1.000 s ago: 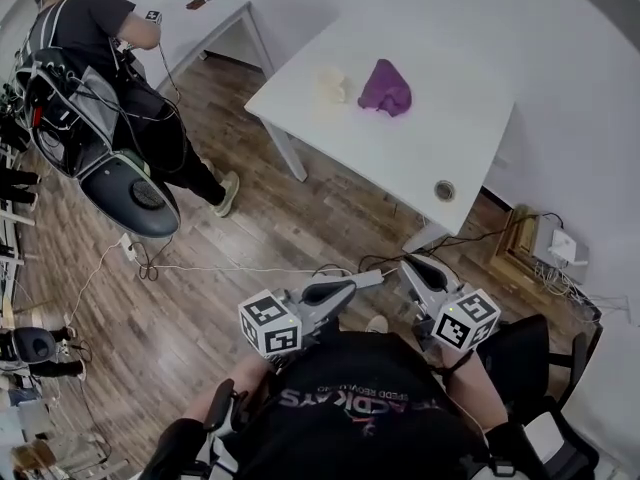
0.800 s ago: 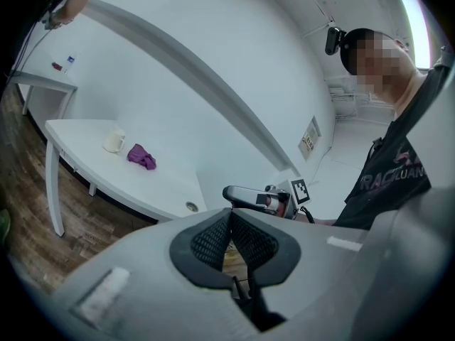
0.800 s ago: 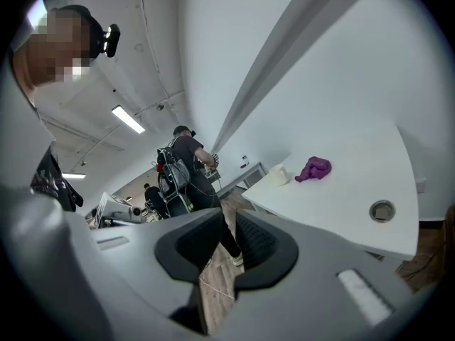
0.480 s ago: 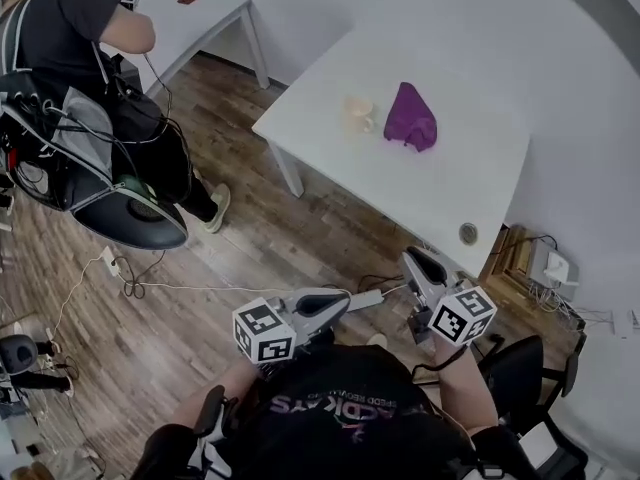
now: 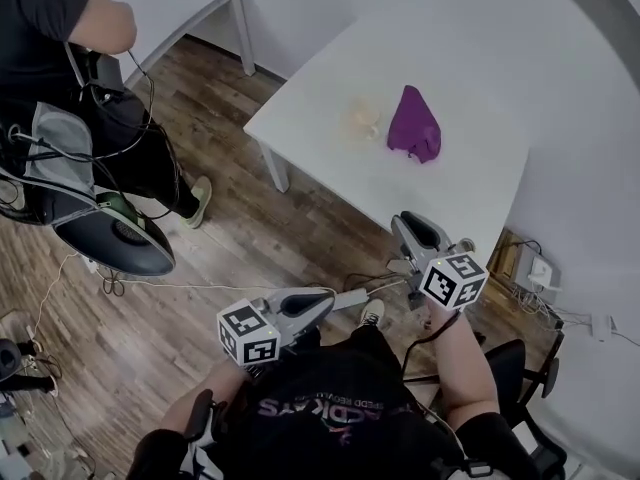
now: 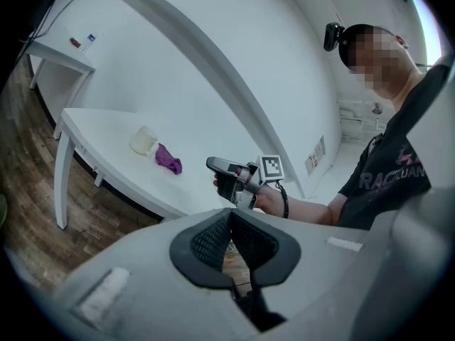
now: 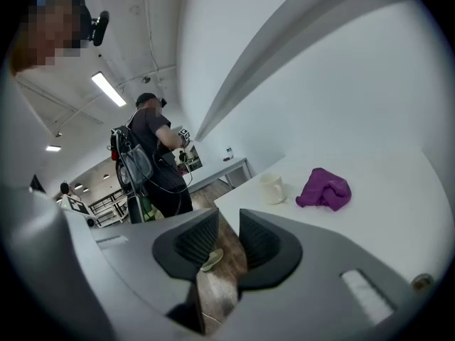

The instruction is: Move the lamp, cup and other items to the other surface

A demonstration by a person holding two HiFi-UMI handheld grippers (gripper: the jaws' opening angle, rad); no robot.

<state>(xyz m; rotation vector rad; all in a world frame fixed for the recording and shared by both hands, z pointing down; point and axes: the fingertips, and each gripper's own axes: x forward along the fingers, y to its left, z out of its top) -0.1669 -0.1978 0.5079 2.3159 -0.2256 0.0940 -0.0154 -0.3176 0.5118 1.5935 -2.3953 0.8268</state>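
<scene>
Upper right, head view: cup [image 5: 362, 118], purple cloth [image 5: 413, 126]. Only the gripper views show your jaws: left gripper [image 6: 231, 214] together, right gripper [image 7: 229, 222] apart, just opening, empty.

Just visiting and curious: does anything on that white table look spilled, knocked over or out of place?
Nothing stands out. The cup stands upright on the table, a purple cloth lies crumpled beside it, and no spill shows.

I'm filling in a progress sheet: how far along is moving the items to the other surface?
Nothing looks moved: the cup and the purple cloth both sit on the white table; no lamp is in view. Nothing is in hand: the right gripper has just been opening its jaws, nothing between them, and the left gripper is shut and empty. Picking up and carrying both items remains.
</scene>
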